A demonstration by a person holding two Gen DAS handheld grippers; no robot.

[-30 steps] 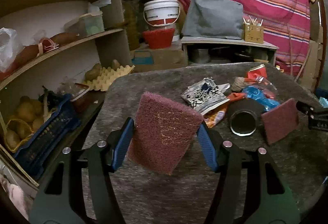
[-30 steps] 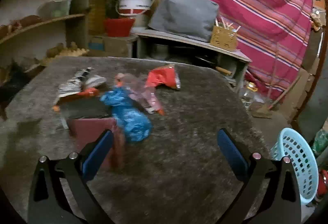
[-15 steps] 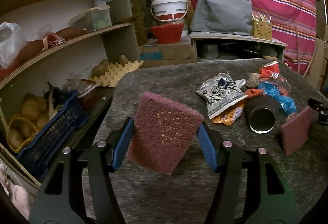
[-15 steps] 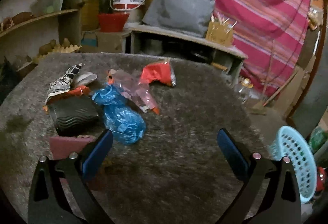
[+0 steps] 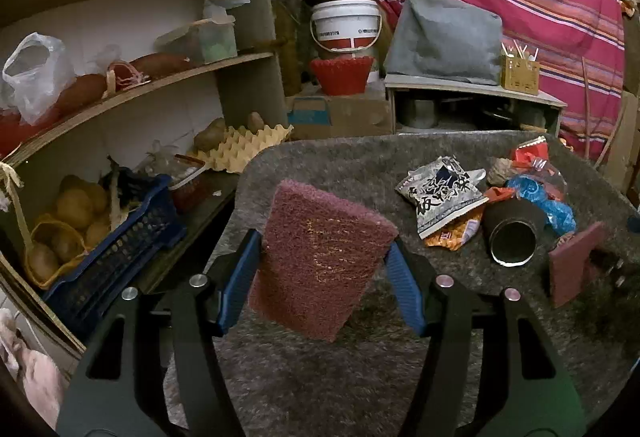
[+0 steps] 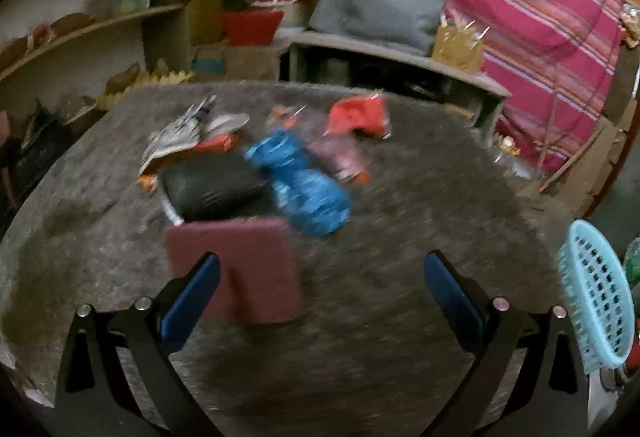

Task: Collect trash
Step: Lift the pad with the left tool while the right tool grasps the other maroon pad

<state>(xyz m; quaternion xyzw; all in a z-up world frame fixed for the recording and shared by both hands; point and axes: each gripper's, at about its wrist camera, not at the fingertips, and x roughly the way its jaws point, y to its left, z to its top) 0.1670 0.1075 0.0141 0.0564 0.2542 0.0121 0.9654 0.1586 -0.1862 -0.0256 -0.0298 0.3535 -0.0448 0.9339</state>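
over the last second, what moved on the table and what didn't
The right gripper, jaws wide with a maroon pad at its left finger, backed off the trash pile: that pad now sits clear of the black can it had been beside. The left gripper stays clamped on its own scouring pad. The can, blue wrapper and red wrapper lie as before.

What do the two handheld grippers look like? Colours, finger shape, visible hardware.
Both look alike. The left gripper has black plastic finger arms with long cut-out slots, blue ribbed pads on the inner faces, and round silver bolt heads at the joints. The right gripper shows the same black slotted arms, blue pads and silver bolts. No cables, markings, hands or sleeves are visible.
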